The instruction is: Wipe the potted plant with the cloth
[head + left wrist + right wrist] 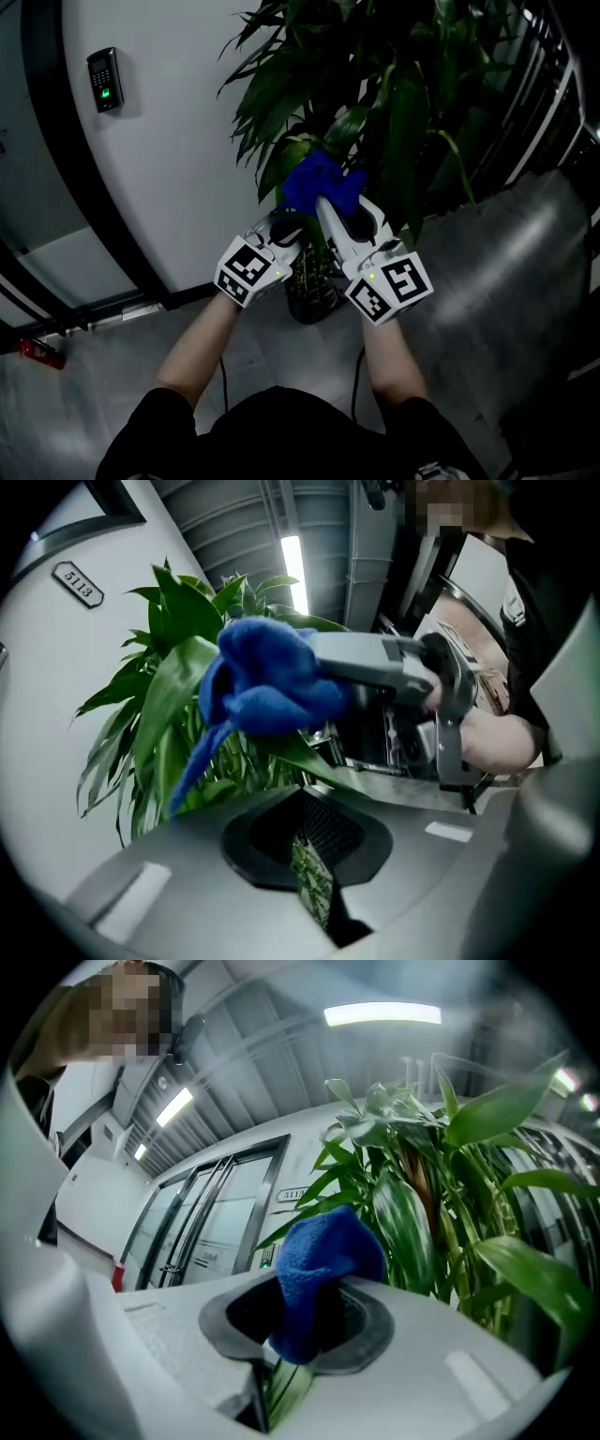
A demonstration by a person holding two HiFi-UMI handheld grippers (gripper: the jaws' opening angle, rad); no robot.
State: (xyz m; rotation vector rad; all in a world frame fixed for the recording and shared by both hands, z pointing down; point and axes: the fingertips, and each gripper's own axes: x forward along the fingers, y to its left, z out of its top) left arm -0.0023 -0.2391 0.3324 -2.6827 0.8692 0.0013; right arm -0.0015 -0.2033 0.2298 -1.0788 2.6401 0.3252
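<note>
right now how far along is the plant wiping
Done: the blue cloth is picked up, clamped in the right tongs, and both tongs are at the potted plant. In hand: the left tongs pinch a striped leaf while the cloth sits just beyond it. Left: the other leaves; nothing shows which are already wiped.

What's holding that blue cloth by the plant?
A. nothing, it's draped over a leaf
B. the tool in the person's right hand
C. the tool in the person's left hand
B: the right gripper's jaws are shut on the blue cloth, while the left gripper pinches a leaf.
</note>
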